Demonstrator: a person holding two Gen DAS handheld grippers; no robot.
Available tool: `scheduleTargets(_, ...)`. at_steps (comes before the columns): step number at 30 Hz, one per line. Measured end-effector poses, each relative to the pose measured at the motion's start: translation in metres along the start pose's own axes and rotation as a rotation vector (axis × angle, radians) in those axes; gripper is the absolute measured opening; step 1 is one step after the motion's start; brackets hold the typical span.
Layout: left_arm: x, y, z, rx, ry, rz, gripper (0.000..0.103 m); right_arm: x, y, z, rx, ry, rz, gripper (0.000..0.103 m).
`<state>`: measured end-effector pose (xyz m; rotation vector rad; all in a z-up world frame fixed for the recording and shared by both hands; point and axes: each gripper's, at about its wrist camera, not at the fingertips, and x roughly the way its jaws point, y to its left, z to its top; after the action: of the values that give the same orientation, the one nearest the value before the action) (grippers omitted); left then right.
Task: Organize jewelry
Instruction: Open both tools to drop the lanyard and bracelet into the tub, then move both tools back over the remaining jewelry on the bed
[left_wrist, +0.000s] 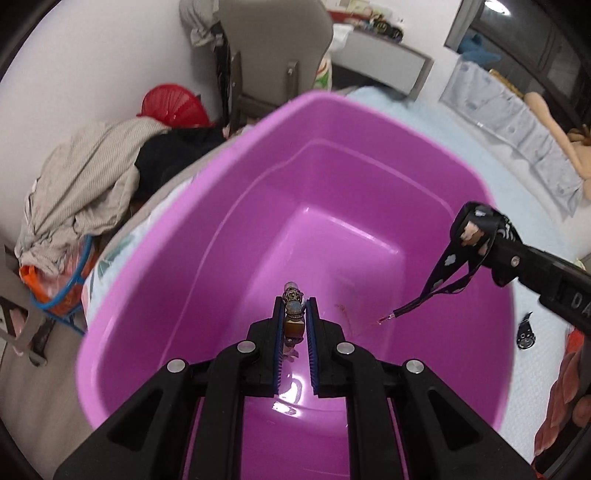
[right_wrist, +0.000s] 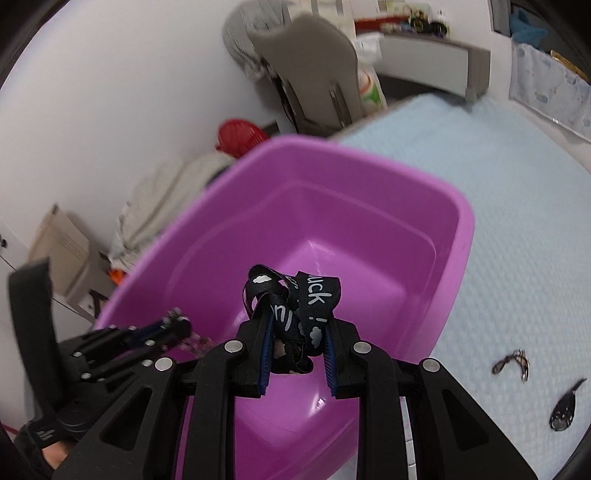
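The left gripper (left_wrist: 294, 314) pinches a beaded bracelet (left_wrist: 293, 308) above the glossy purple plastic tub (left_wrist: 236, 155); the right gripper (right_wrist: 297, 332) clamps a bunched black printed ribbon (right_wrist: 314, 299) over the tub, both apparently poised for dropping in.

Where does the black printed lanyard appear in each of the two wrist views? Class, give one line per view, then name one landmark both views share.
Left wrist view: the black printed lanyard is at the right, held in the right gripper, its tail dangling over the basin.
Right wrist view: bunched at lower centre, clamped between the near gripper's fingers.
Shared landmark: the purple plastic basin.
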<state>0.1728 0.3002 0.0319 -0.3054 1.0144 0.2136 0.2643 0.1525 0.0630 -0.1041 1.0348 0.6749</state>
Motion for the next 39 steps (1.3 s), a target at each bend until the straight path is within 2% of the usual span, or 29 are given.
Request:
scheduleTargets(6,0.004,-0.004,0.002,0.002,0.029,0.041,0.012,0.027,0.001,-0.006,-0.012,0.071,-0.06,0.023)
scheduleTargets(8,0.005,-0.003,0.002,-0.008,0.043,0.053,0.015,0.029,0.001,-0.007,-0.013,0.072,-0.073,0.029)
scheduleTargets(9,0.004,-0.002,0.0,-0.016,0.045,0.065,0.031,0.029,0.0,-0.007,-0.016,0.07,-0.083,0.034)
scheduleTargets(10,0.001,-0.002,-0.001,-0.021,0.039,0.075,0.052,0.029,-0.001,-0.004,-0.02,0.066,-0.09,0.041)
scheduleTargets(11,-0.002,-0.001,0.0,-0.024,0.027,0.081,0.065,0.027,0.001,-0.004,-0.028,0.056,-0.098,0.045)
scheduleTargets(12,-0.008,0.0,-0.001,-0.029,-0.001,0.103,0.082,0.025,0.001,-0.003,-0.035,0.053,-0.102,0.054)
scheduleTargets(14,-0.019,0.0,-0.001,-0.018,-0.055,0.135,0.084,0.022,0.003,-0.002,-0.047,0.042,-0.113,0.058)
scheduleTargets(19,-0.027,0.004,-0.002,-0.015,-0.063,0.174,0.089,0.014,0.001,-0.005,-0.041,0.031,-0.108,0.064)
scheduleTargets(28,-0.046,0.003,-0.015,-0.03,-0.097,0.168,0.09,-0.015,0.003,-0.016,-0.036,-0.024,-0.09,0.065)
scheduleTargets(29,-0.051,0.002,-0.017,-0.028,-0.105,0.165,0.09,-0.02,0.003,-0.018,-0.032,-0.032,-0.087,0.067)
scheduleTargets(39,-0.085,-0.026,-0.044,0.019,-0.163,0.115,0.091,-0.086,-0.016,-0.077,0.031,-0.137,-0.069,0.069)
